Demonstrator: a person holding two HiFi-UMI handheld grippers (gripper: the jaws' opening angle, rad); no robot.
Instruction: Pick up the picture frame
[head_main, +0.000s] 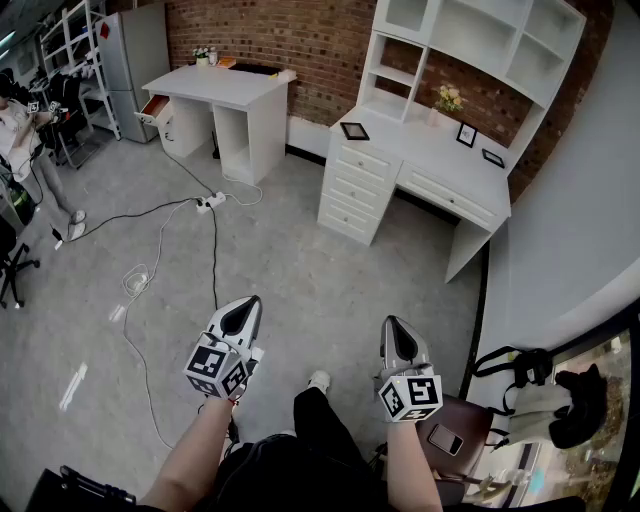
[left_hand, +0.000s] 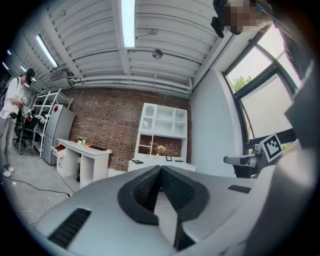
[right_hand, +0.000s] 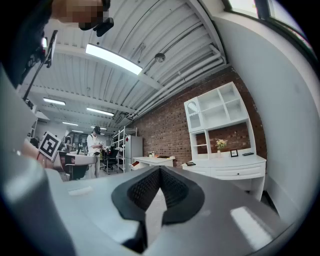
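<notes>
A small dark picture frame (head_main: 466, 135) stands upright on the white hutch desk (head_main: 430, 160) far ahead. A second frame (head_main: 354, 130) lies flat at the desk's left end, and a third (head_main: 493, 157) lies at its right. In the right gripper view the upright frame (right_hand: 234, 153) is beside a flower vase (right_hand: 220, 146). The left gripper view shows it too (left_hand: 169, 158), very small. My left gripper (head_main: 245, 304) and right gripper (head_main: 393, 323) hover level over the floor, several steps from the desk. Both are shut, with nothing between the jaws.
A second white desk (head_main: 215, 85) with an open drawer stands at the back left. Cables and a power strip (head_main: 210, 202) trail over the grey floor. A person (head_main: 20, 130) stands far left. A brown stool (head_main: 462, 424) with a phone on it and a black bag (head_main: 530, 370) are close on my right.
</notes>
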